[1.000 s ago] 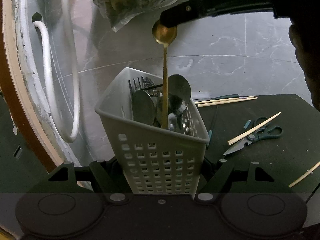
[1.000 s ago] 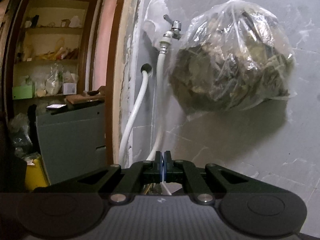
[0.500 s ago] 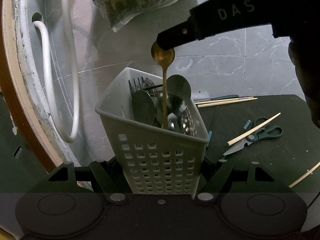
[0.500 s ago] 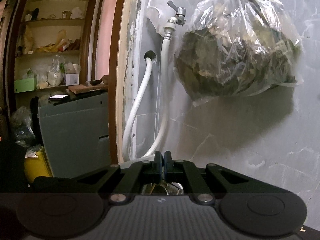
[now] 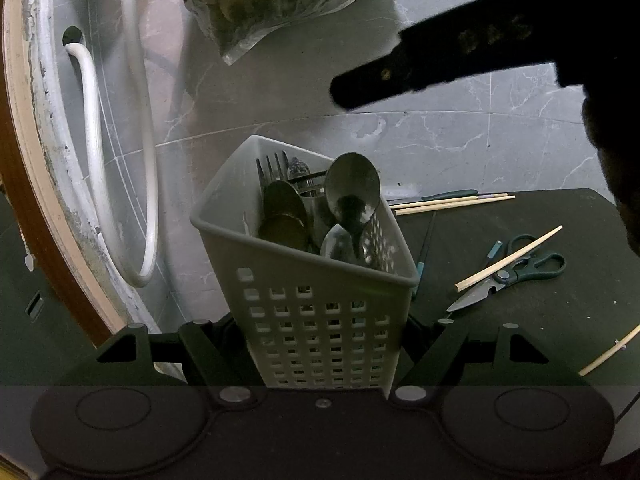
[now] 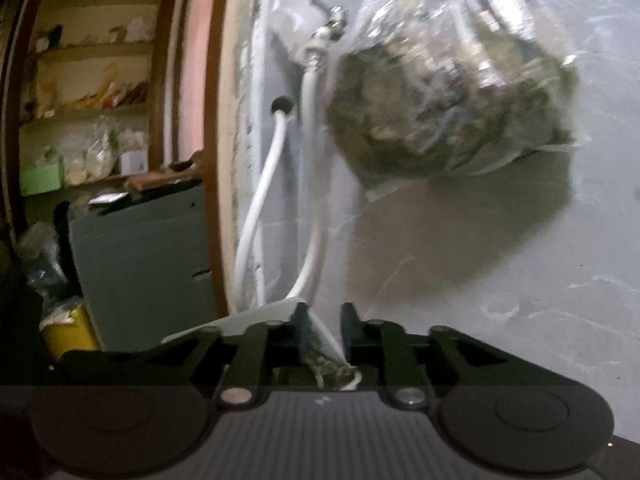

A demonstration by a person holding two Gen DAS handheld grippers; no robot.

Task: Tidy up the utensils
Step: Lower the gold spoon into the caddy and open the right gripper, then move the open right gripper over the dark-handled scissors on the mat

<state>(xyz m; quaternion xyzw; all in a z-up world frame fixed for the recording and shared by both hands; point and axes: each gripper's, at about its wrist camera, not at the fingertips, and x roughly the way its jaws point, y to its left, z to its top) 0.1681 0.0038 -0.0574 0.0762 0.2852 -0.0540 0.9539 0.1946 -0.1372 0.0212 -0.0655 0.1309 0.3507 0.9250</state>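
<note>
The left tool (image 5: 324,344) pinches the perforated grey utensil caddy (image 5: 320,300), which stands on the dark worktop (image 5: 540,320) holding spoons (image 5: 352,188) and a fork (image 5: 274,166). Above it, the right tool (image 6: 323,320) has just been spreading its jaws, with nothing pinched between them. Scissors (image 5: 516,272) and chopsticks (image 5: 452,201) lie on the worktop.

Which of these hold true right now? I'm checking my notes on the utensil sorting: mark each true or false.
1. The left gripper clamps the grey basket. True.
2. The right gripper holds a gold spoon. False: its jaws have just been opening and nothing is between them.
3. The scissors lie in the basket. False: they lie on the dark table.
4. A large spoon stands bowl-up in the basket. True.
</note>
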